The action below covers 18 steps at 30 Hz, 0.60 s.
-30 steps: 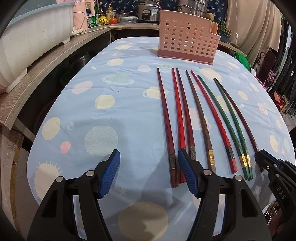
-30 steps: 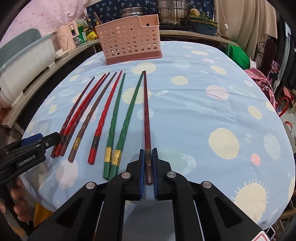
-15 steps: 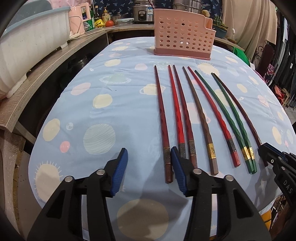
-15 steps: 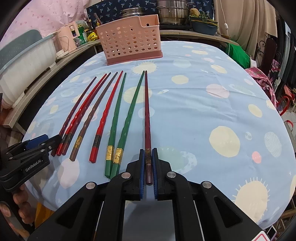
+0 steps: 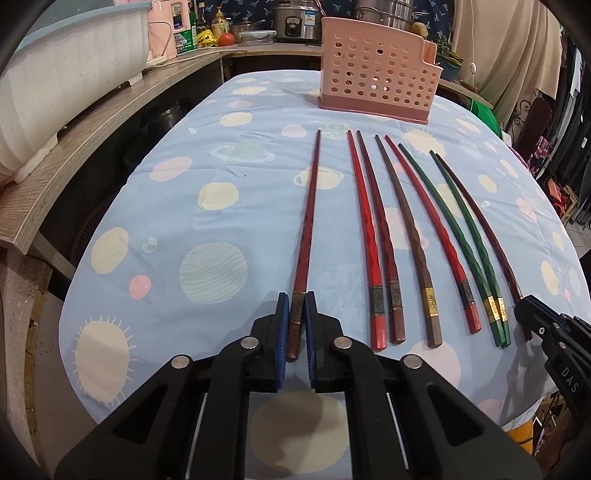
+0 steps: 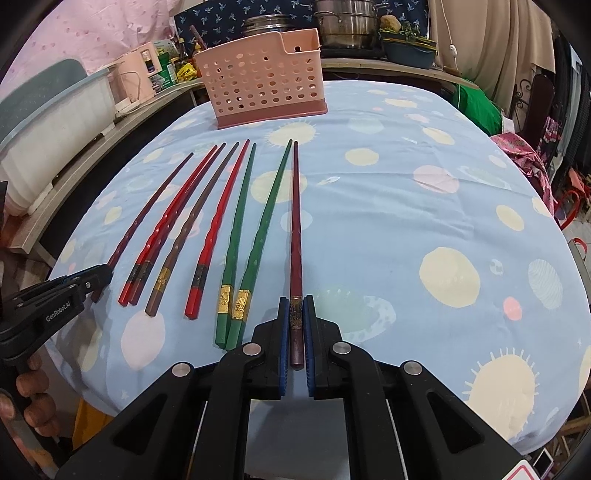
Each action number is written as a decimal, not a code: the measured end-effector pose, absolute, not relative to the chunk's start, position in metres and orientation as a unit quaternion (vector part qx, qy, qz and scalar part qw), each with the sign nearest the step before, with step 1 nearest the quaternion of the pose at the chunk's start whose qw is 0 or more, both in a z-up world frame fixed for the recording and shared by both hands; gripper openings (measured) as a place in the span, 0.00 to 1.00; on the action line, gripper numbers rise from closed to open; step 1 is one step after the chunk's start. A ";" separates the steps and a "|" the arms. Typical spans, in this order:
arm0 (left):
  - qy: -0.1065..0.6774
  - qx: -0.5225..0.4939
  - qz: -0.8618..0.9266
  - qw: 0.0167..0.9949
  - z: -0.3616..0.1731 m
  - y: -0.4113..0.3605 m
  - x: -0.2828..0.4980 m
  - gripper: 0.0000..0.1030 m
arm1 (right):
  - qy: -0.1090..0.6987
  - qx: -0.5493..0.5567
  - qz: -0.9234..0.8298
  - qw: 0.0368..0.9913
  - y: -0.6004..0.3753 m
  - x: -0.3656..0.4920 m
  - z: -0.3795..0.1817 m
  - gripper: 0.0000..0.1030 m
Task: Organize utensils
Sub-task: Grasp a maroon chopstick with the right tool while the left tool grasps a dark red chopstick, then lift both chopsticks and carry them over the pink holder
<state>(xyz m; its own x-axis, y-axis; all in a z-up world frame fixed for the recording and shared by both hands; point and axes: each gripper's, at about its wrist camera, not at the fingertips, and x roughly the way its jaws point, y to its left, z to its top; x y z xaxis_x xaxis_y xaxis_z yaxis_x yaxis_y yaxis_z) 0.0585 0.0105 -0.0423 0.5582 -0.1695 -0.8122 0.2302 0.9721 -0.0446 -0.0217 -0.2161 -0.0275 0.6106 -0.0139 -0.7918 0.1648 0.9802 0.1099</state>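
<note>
Several chopsticks lie in a row on the blue tablecloth (image 5: pixel 221 206). My left gripper (image 5: pixel 296 306) is shut on the butt end of the leftmost dark red chopstick (image 5: pixel 308 206). My right gripper (image 6: pixel 296 308) is shut on the butt end of the rightmost dark maroon chopstick (image 6: pixel 296 214). Between them lie red (image 5: pixel 364 229), brown (image 5: pixel 404 229) and green (image 5: pixel 458 229) chopsticks. A pink perforated holder (image 5: pixel 376 85) stands upright at the far end; it also shows in the right wrist view (image 6: pixel 264 88). Each gripper shows at the edge of the other's view: the right gripper (image 5: pixel 526 315), the left gripper (image 6: pixel 98 275).
A wooden counter (image 5: pixel 85 147) with a white tub (image 5: pixel 62 85) runs along the left. Pots, bottles and a rice cooker (image 5: pixel 295 22) stand behind the table. Clothes and bags (image 6: pixel 517 144) sit off the right edge.
My left gripper moved left over the leftmost chopstick and closed on its butt end, shifting it away from the red pair. The right gripper stays shut on its chopstick.
</note>
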 end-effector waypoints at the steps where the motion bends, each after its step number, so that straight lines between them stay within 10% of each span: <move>1: 0.457 0.034 -0.114 0.881 -0.041 0.011 0.058 0.07 | 0.438 0.088 -0.049 0.893 -0.216 -0.023 -0.025 0.07; 18: 0.446 0.008 -0.112 0.888 0.020 0.022 0.052 0.07 | 0.376 0.112 -0.051 0.918 -0.237 -0.031 0.046 0.07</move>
